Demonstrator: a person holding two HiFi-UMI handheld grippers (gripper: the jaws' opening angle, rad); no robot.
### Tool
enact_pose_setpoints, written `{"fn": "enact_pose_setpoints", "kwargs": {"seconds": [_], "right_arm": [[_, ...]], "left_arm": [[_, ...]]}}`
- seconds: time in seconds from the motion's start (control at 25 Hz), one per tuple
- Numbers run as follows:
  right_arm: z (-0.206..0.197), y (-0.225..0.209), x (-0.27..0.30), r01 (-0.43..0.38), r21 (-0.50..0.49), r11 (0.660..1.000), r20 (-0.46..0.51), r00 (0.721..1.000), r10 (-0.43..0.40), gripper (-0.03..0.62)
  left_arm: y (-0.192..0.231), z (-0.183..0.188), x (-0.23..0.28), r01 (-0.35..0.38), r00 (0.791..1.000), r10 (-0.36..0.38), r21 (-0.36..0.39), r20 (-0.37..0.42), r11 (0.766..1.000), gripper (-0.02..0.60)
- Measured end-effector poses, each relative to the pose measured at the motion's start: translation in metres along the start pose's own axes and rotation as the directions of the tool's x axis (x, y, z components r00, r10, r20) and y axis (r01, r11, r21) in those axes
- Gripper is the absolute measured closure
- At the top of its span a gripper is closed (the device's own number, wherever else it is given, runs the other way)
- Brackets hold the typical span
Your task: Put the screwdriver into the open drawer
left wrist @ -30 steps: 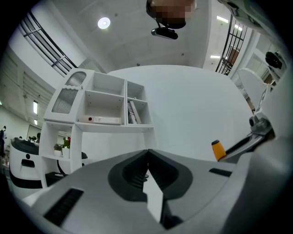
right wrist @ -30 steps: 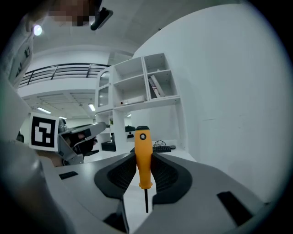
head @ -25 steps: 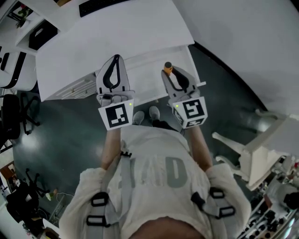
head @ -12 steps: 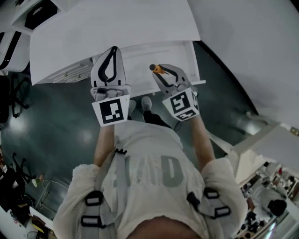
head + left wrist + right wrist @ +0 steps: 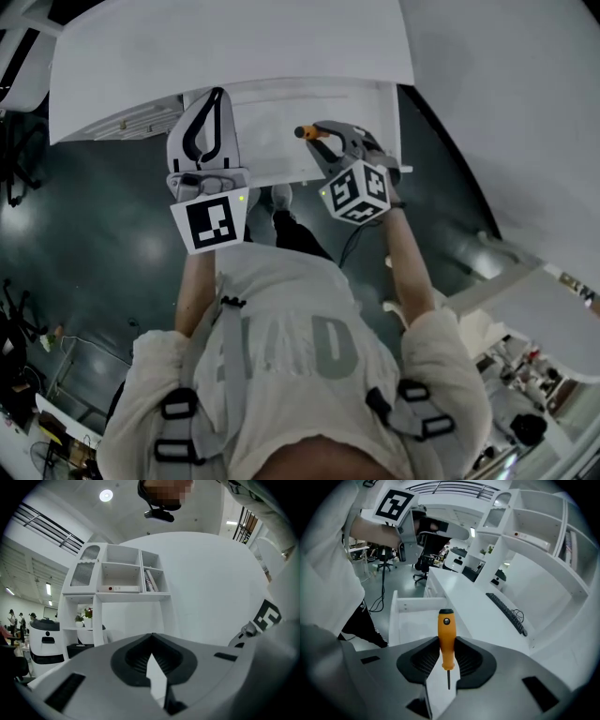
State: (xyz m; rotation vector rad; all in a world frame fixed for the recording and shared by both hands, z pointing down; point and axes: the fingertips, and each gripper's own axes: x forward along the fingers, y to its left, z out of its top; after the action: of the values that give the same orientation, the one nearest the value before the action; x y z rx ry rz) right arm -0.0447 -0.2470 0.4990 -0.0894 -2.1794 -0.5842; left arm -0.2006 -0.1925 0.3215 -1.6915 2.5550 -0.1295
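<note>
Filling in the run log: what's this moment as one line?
right gripper: shut on screwdriver | screwdriver: held above open drawer, not yet inside | left gripper: shut, empty

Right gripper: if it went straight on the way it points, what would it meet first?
Probably the white floor of the open drawer, touched first by the handle end of the orange screwdriver clamped in the right gripper. Nothing else shows in that line, though depth is unclear.
</note>
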Motion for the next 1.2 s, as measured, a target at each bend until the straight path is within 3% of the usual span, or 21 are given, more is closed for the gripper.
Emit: {"fn": "enact_pose_setpoints", "kwargs": {"seconds": [0.28,0.48,0.96,1.2], "right_arm": [[-0.025,0.007,0.037,-0.108,-0.025,0.994,-0.076,0.991,0.106,0.494],[-0.042,0.024,0.073,-0.187,-0.049,0.981,-0.108,0.977,0.181,0.496],[-0.064,0.056,0.121,-0.301,-0.11,0.947,-0.188,0.942,0.277,0.496],[-0.074,0.065,0.138,-0.337,-0.095,0.937,-0.221,0.925,0.31,0.496]], "left_arm": [[0.017,-0.023,-0.009,-0.051,0.997,0.048,-0.059,-0.059,0.997,0.575],[0.027,-0.039,-0.019,-0.094,0.991,0.09,-0.037,-0.097,0.995,0.575],[0.043,-0.058,-0.034,-0.142,0.982,0.14,-0.012,-0.124,0.99,0.576],[0.043,-0.068,-0.04,-0.144,0.979,0.141,-0.008,-0.145,0.99,0.575]]}}
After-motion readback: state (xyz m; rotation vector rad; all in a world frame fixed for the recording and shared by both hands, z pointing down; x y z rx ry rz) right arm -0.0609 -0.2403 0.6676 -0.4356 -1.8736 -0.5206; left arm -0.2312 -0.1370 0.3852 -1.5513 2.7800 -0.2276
